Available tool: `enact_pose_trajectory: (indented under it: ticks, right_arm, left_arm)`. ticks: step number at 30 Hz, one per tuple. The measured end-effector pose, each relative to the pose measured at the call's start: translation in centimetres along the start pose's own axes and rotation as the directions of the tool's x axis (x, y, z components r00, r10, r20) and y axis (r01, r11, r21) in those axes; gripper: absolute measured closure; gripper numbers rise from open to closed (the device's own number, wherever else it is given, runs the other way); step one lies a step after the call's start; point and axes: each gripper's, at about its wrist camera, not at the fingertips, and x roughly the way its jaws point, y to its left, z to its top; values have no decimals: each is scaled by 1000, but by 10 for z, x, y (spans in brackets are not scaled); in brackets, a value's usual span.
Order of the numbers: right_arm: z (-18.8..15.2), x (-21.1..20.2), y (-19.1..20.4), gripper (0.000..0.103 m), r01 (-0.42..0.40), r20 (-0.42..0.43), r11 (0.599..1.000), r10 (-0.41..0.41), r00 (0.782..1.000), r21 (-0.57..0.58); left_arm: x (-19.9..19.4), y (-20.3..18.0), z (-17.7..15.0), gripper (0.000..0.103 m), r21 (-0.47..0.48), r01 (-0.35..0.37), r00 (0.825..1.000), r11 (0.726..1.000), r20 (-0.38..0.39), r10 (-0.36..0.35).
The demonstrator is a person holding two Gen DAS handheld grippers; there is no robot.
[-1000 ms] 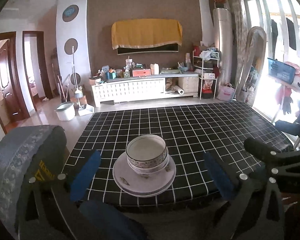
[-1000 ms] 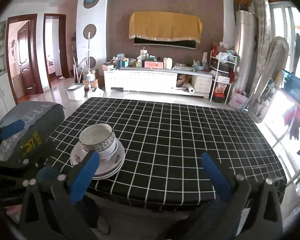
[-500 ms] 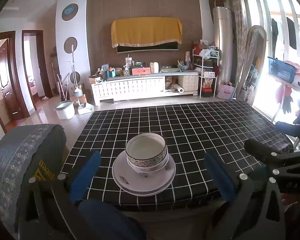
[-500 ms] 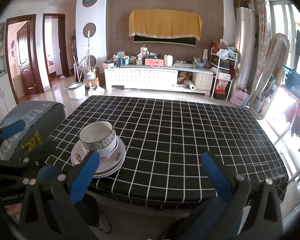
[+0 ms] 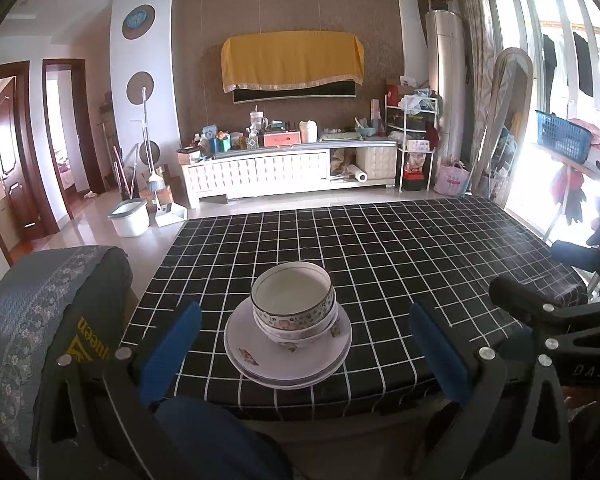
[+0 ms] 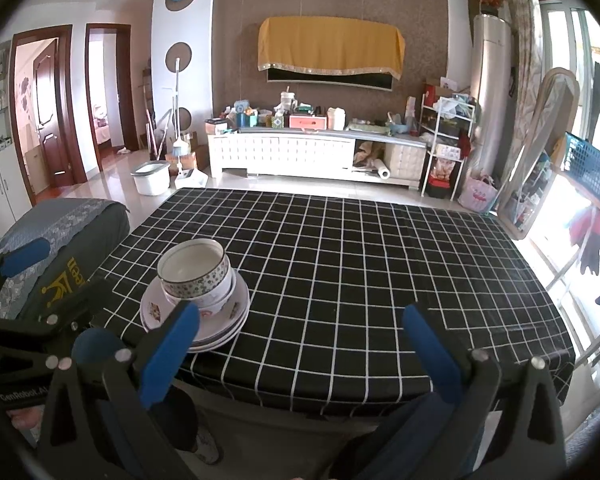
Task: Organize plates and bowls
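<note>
Stacked patterned bowls [image 5: 294, 302] [image 6: 194, 272] sit on stacked white plates [image 5: 260, 354] [image 6: 216, 330] near the front left edge of a table with a black grid cloth [image 5: 380, 248] [image 6: 360, 264]. My left gripper [image 5: 306, 354] is held open, back from the table's front edge, with the stack framed between its blue fingers and nothing held. My right gripper [image 6: 300, 354] is open and empty too, to the right of the stack and off the front edge. The right gripper's body [image 5: 560, 320] shows at the right of the left wrist view.
A grey padded chair back [image 5: 40, 312] [image 6: 60, 240] stands left of the table. Beyond the table are a white TV cabinet [image 5: 284, 170] with clutter, a white bucket [image 5: 130, 218], a shelf rack [image 5: 414, 148] and a bright window side at the right.
Both grippers have risen and tilted slightly, so the stack sits a little lower in view. The bowls and plates have not moved, and both grippers stay open.
</note>
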Motion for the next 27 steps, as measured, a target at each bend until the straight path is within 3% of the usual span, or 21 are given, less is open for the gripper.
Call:
enact_pose_trajectory:
  ticks: [27]
  right_arm:
    - [-4,-2,-1,0,-6,-8,1000,6,1000,7]
  left_arm:
    - [1,0,0,0,-7,-5,1000,1000,-17,5]
